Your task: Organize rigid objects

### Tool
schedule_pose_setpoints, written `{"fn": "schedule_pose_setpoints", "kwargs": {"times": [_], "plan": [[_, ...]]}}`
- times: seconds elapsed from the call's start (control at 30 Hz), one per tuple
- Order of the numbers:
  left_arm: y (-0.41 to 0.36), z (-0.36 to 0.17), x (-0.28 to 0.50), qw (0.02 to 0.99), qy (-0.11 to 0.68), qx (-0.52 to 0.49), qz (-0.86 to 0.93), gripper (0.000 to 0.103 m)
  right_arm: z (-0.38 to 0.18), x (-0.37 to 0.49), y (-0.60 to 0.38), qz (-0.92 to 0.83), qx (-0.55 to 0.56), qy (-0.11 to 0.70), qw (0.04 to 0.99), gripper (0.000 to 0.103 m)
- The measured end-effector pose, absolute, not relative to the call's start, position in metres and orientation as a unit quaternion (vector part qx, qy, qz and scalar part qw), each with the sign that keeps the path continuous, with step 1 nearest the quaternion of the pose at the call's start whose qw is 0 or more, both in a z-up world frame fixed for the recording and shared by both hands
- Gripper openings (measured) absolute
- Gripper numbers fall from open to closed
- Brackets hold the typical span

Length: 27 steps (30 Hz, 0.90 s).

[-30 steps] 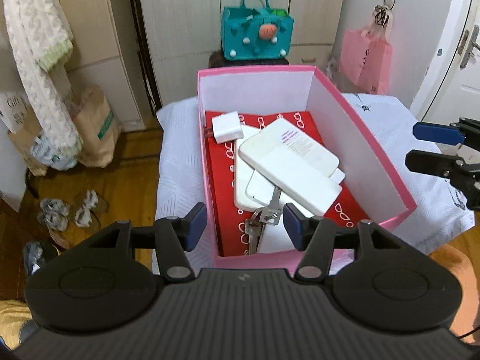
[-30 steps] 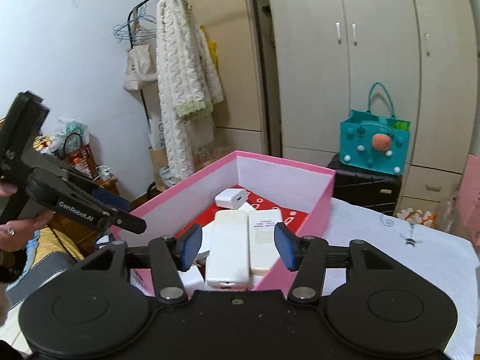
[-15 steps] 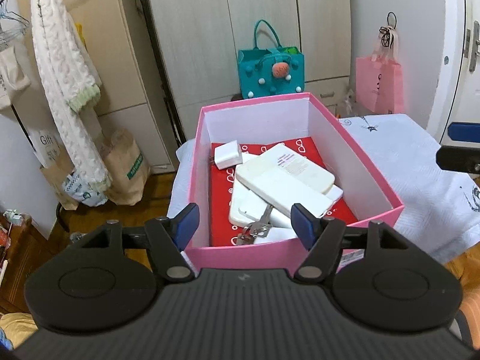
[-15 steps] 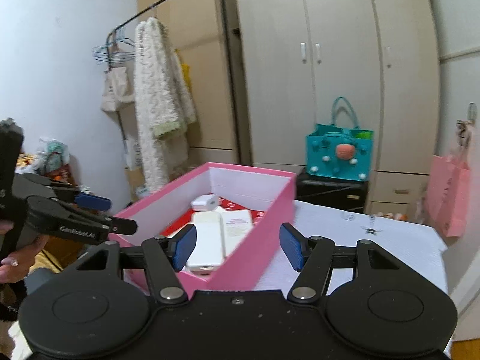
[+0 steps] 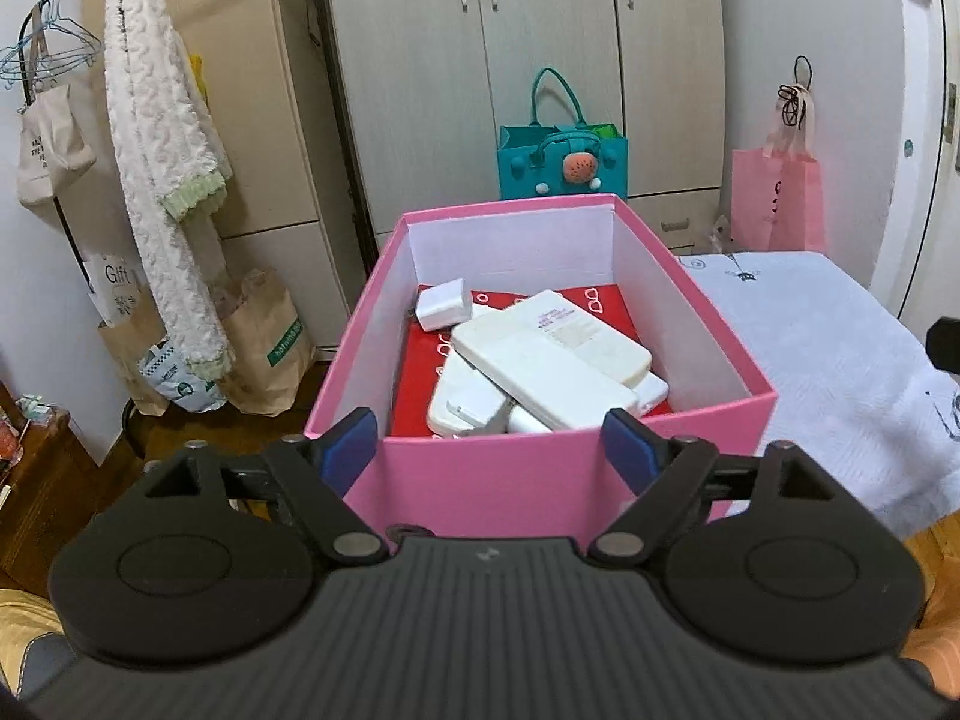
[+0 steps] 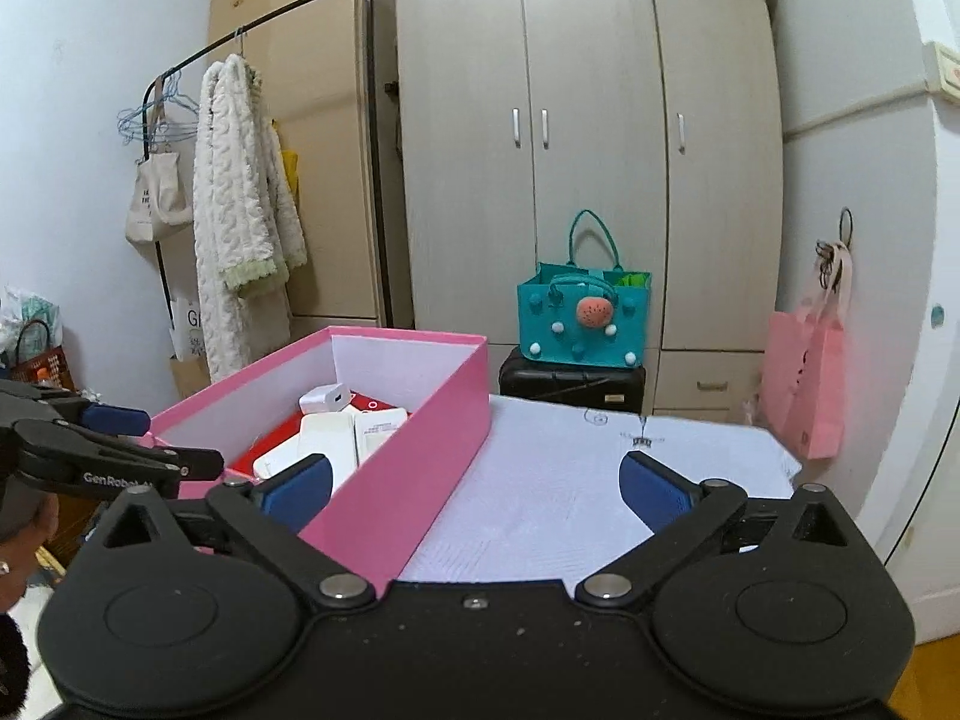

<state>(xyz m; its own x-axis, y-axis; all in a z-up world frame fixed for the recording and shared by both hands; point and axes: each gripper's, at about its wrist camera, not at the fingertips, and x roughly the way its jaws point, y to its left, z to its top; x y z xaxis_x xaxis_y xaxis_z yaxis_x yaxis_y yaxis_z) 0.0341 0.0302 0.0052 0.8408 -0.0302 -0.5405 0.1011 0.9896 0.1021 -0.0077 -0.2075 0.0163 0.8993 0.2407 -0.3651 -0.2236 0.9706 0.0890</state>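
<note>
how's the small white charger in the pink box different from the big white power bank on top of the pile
The charger is small and blocky; the power bank is long and flat. The charger sits alone by the far left corner of the pink box; the power bank lies diagonally across other white devices. Both are white.

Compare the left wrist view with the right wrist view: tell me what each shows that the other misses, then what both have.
Only the left wrist view: the brown paper bags on the floor and the full pile of white power banks on the red lining.

Only the right wrist view: the black case under the teal bag, and the left claw from the side, jaws opening, nothing between them.

Both: the pink box, white charger, teal bag, pink bag, white robe and wardrobe.
</note>
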Motion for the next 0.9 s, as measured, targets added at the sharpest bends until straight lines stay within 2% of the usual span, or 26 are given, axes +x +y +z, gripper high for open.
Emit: {"fn": "schedule_pose_setpoints", "kwargs": {"times": [0.27,0.5,0.9], "plan": [[0.025,-0.001,0.024,0.964,0.257,0.058,-0.02,0.102,0.012,-0.022,-0.202,0.052,0.001,0.177,0.983,0.103],[0.023,-0.011,0.01,0.971,0.234,0.05,-0.01,0.103,0.007,-0.032,-0.191,0.021,-0.029,0.173,0.984,0.103],[0.039,-0.021,0.004,0.974,0.223,0.027,-0.006,0.103,-0.002,-0.036,-0.176,0.026,-0.02,0.158,0.987,0.103]]}}
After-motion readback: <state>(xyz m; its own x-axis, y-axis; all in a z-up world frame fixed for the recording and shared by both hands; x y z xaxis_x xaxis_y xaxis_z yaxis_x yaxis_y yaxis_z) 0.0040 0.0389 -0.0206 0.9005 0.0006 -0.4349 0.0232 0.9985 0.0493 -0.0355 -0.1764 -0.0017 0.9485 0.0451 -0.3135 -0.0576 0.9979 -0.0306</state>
